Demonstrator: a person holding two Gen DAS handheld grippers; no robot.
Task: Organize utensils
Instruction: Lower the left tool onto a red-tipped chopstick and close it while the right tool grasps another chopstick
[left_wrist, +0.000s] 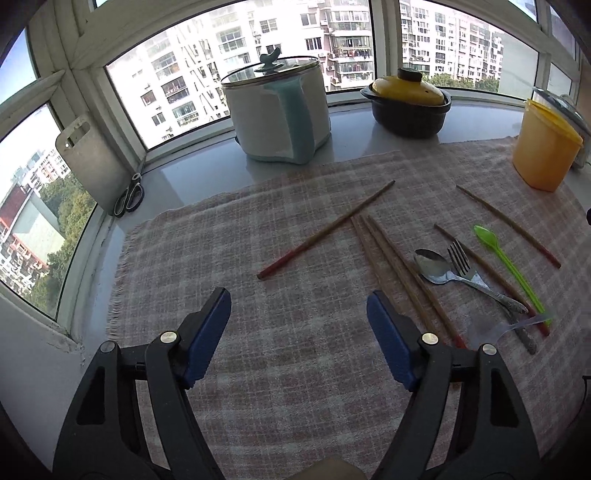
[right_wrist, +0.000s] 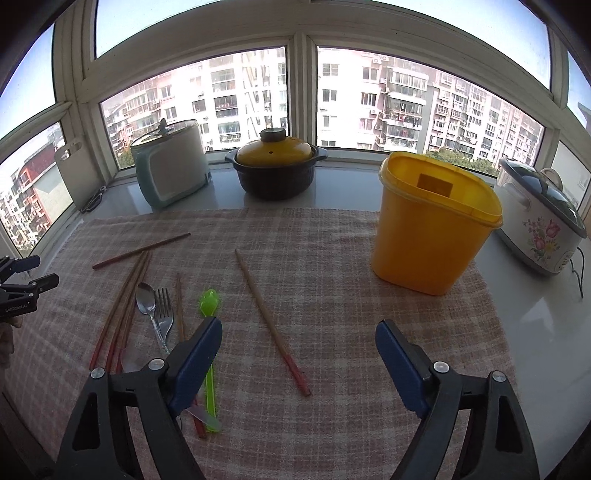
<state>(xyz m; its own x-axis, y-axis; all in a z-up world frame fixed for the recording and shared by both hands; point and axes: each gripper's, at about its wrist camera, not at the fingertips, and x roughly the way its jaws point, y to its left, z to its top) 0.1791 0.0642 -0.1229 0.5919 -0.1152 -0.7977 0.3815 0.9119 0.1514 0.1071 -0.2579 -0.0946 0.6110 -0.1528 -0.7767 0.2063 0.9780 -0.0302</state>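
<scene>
Several red-tipped wooden chopsticks lie scattered on a checked cloth (left_wrist: 295, 350) (right_wrist: 332, 240). One lone chopstick (left_wrist: 325, 230) (right_wrist: 140, 251) lies to the left, a pair (left_wrist: 399, 273) (right_wrist: 122, 310) beside it, another (right_wrist: 271, 323) (left_wrist: 508, 225) to the right. A metal spoon (left_wrist: 436, 267) (right_wrist: 146, 299), a metal fork (left_wrist: 463, 264) (right_wrist: 164, 314) and a green plastic spoon (left_wrist: 495, 245) (right_wrist: 209, 301) lie among them. A yellow container (right_wrist: 432, 229) (left_wrist: 545, 147) stands open at the right. My left gripper (left_wrist: 299, 314) is open and empty above the cloth. My right gripper (right_wrist: 299, 343) is open and empty, near the right chopstick.
On the windowsill behind stand a white and teal cooker (left_wrist: 277, 110) (right_wrist: 170, 166), a dark pot with a yellow lid (left_wrist: 406, 107) (right_wrist: 275, 166) and a floral rice cooker (right_wrist: 539, 218). A cutting board (left_wrist: 88, 166) and scissors (left_wrist: 129, 195) lean at the left corner.
</scene>
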